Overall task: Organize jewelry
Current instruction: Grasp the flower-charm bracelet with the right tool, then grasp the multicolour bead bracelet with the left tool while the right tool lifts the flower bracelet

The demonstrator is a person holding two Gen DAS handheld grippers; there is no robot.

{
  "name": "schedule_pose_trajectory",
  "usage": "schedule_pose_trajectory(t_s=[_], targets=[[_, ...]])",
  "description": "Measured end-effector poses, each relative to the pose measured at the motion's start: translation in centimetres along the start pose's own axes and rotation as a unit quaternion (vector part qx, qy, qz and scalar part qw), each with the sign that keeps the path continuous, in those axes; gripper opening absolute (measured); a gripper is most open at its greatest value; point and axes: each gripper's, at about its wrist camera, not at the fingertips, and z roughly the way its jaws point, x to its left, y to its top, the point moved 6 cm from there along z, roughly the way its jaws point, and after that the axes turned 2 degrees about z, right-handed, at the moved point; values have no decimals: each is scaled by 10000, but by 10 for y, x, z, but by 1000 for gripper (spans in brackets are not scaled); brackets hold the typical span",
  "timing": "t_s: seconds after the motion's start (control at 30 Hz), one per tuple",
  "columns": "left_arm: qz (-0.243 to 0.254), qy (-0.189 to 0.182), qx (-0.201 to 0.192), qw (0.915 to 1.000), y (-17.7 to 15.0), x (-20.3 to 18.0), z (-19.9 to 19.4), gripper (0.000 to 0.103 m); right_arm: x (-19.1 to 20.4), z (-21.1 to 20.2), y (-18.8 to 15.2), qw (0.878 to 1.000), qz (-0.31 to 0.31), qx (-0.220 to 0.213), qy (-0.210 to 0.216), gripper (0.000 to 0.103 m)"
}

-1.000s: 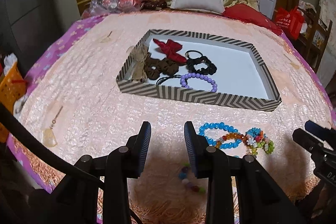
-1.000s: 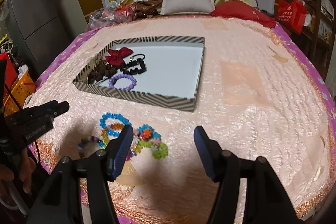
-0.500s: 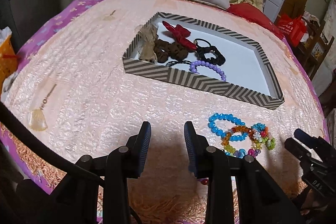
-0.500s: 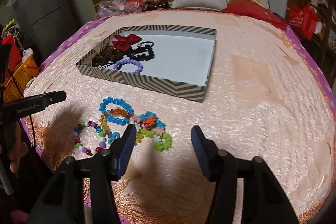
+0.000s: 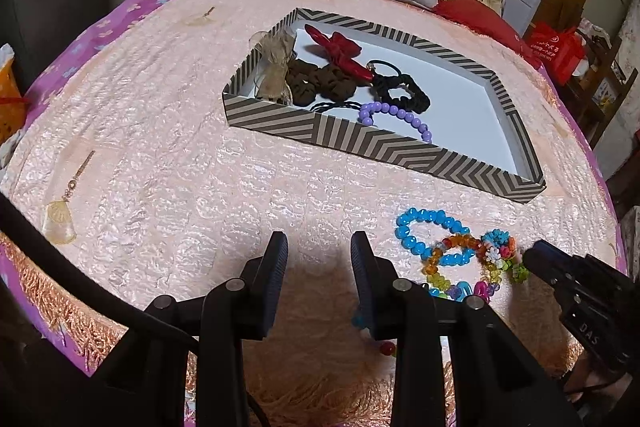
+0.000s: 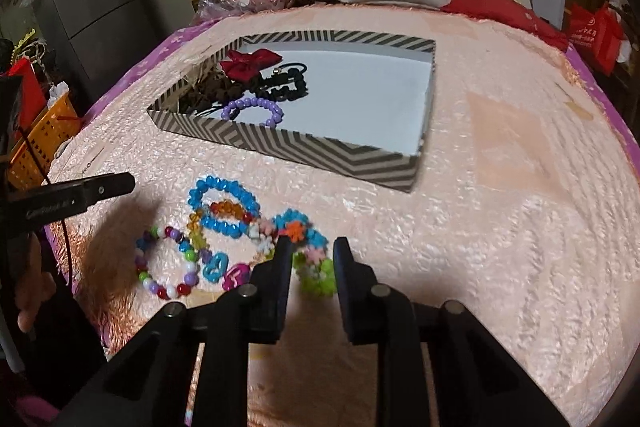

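A pink quilted bedspread covers the bed, and on it a chevron-striped tray is set, already holding a red bow, dark scrunchies and a purple bead bracelet. Near the tray's front wall a tangle of bracelets is laid: a blue bead bracelet, an amber bead bracelet, a mixed-colour bead bracelet and a flower-bead bracelet.

The right gripper has just been closing and is seen narrowed around the flower-bead bracelet; whether the pads press it cannot be told. The left gripper is held part-open with nothing between its jaws.

The bracelet is judged light, limp and slippery, likely snagging its neighbours; one bead strand is best pinched at the free outer side.
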Motion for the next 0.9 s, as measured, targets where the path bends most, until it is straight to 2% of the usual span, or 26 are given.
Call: schedule_pose_trajectory(t_s=[0.1,0.23,0.37,0.4,0.57,0.8,0.9], targets=[[-31,17,7,10000,1,2,2,22,6,7,3,9999,-47,51,91,22],[-36,13,47,10000,1,3,4,22,7,22,2,9997,-139,187,-75,22],[-16,-27,74,10000,0,2,6,22,2,26,2,9998,-32,201,31,20],[-10,-44,84,10000,0,2,6,22,0,24,2,9998,24,201,81,14],[-66,-159,147,9997,-3,3,6,22,-12,-4,4,9991,291,-66,295,14],[-158,-627,449,9969,-15,-2,6,22,-27,-33,16,9962,629,-354,485,14],[-54,-732,520,9959,-20,-8,4,22,-26,-38,18,9955,653,-438,536,14]])
